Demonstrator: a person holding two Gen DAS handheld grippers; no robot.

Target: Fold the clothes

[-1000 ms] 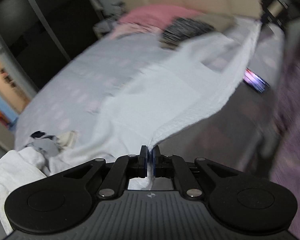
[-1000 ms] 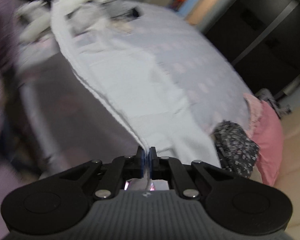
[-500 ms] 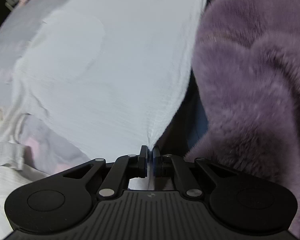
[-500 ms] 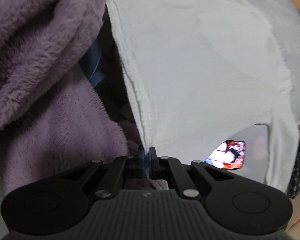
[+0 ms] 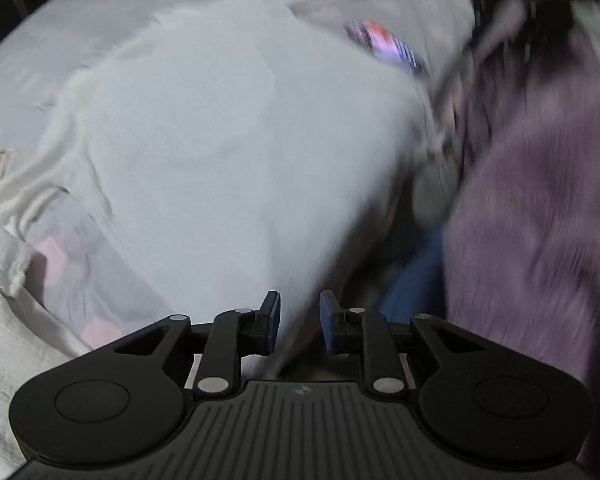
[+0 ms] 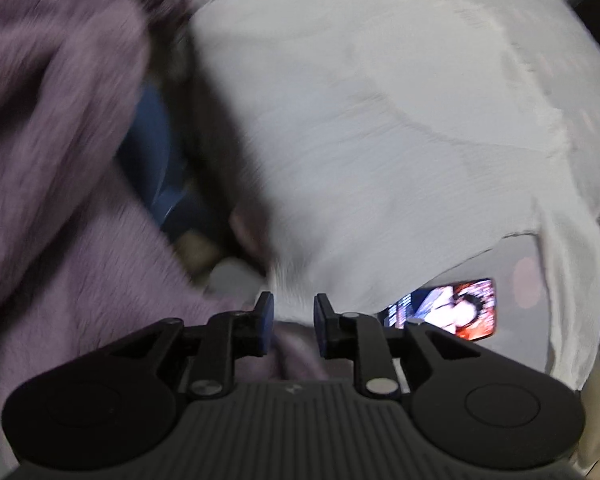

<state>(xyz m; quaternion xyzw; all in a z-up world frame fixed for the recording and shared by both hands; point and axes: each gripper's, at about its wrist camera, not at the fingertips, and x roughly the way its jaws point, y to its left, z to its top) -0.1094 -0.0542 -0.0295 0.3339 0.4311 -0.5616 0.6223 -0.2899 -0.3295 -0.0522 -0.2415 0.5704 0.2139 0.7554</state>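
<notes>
A white garment [image 5: 236,152] lies spread across the bed, its near hem at the bed's edge. It also shows in the right wrist view [image 6: 380,140]. My left gripper [image 5: 299,322] is open, with the garment's near corner lying between its jaws, not pinched. My right gripper [image 6: 293,320] is open too, with the garment's other near corner just beyond its fingertips. Both views are blurred by motion.
A fluffy purple sleeve [image 5: 540,220] fills the right of the left view and the left of the right view [image 6: 52,140]. A lit phone [image 6: 448,310] lies on the pale bedsheet [image 5: 40,52]. More white cloth [image 5: 0,280] is heaped at the left.
Both grippers were shut on the garment's near corners and have opened, letting it go. The garment now lies down on the bed.
</notes>
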